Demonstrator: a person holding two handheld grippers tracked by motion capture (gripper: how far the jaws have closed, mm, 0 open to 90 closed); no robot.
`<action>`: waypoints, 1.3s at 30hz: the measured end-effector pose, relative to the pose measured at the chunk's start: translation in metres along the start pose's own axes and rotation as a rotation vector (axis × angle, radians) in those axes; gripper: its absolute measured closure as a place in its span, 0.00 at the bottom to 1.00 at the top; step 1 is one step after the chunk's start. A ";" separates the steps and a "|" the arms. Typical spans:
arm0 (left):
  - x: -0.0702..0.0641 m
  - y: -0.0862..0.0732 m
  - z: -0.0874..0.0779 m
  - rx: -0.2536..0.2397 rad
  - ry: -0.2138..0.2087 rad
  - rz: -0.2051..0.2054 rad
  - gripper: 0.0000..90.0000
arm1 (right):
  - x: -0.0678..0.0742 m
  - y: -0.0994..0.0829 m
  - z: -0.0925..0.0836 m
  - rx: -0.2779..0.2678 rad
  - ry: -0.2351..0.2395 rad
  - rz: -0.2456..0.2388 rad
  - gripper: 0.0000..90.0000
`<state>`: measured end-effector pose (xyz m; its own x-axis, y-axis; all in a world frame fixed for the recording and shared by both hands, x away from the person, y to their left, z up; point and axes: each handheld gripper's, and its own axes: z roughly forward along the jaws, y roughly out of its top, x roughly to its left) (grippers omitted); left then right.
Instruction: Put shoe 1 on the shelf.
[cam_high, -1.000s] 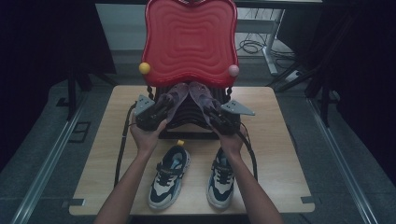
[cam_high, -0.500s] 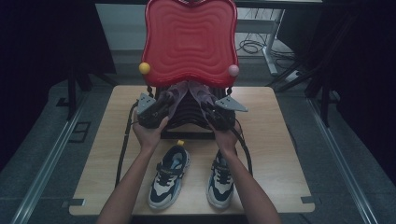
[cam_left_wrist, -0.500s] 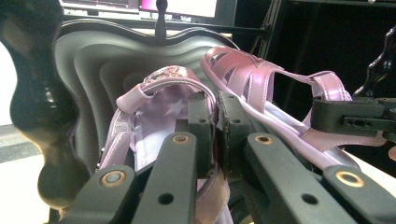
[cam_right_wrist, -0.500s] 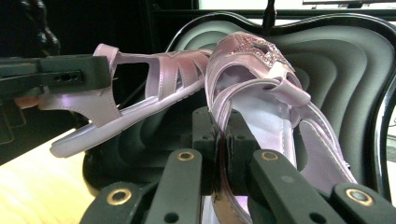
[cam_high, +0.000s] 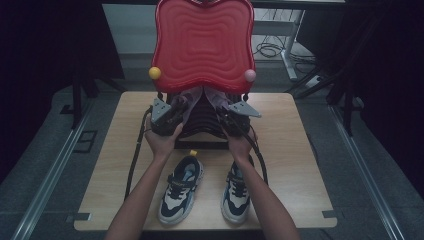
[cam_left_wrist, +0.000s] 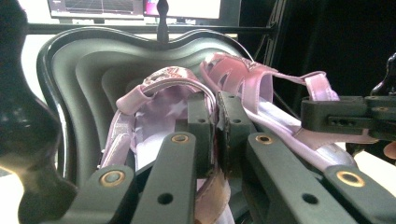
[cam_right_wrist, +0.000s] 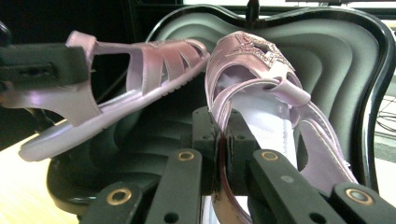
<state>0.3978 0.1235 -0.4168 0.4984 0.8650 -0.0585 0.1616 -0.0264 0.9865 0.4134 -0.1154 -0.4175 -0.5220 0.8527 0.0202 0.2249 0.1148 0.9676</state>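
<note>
Holding two pink sandals, one in each gripper, at the open red case.

I have the left gripper (cam_left_wrist: 215, 122) clamped on the heel strap of one pink sandal (cam_left_wrist: 154, 107), and the right gripper (cam_right_wrist: 219, 140) pinched on the heel strap of the other pink sandal (cam_right_wrist: 261, 93); gripping by the strap lets each sole hang free, I judge, so it can be laid down flat. Both sandals sit just in front of the red case (cam_high: 202, 45), whose lid stands upright behind its black ribbed tray (cam_right_wrist: 140, 135), ready to take them or give them up. Counting: two sandals, and two dark-and-white sneakers (cam_high: 181, 187) side by side on the wooden table (cam_high: 295, 150), nearer me than the case.
</note>
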 end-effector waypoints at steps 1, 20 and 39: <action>0.000 -0.001 0.000 0.003 -0.002 0.005 0.95 | 0.000 -0.001 0.001 0.003 -0.001 -0.003 0.95; 0.001 -0.023 -0.002 0.056 -0.036 -0.020 0.84 | 0.001 -0.011 0.004 0.098 0.040 -0.003 0.82; 0.008 -0.018 -0.024 0.069 -0.085 -0.068 0.60 | 0.003 -0.008 -0.018 0.086 0.095 0.009 0.67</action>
<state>0.3784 0.1435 -0.4316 0.5545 0.8203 -0.1403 0.2540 -0.0062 0.9672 0.3955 -0.1228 -0.4211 -0.5942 0.8024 0.0559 0.2973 0.1545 0.9422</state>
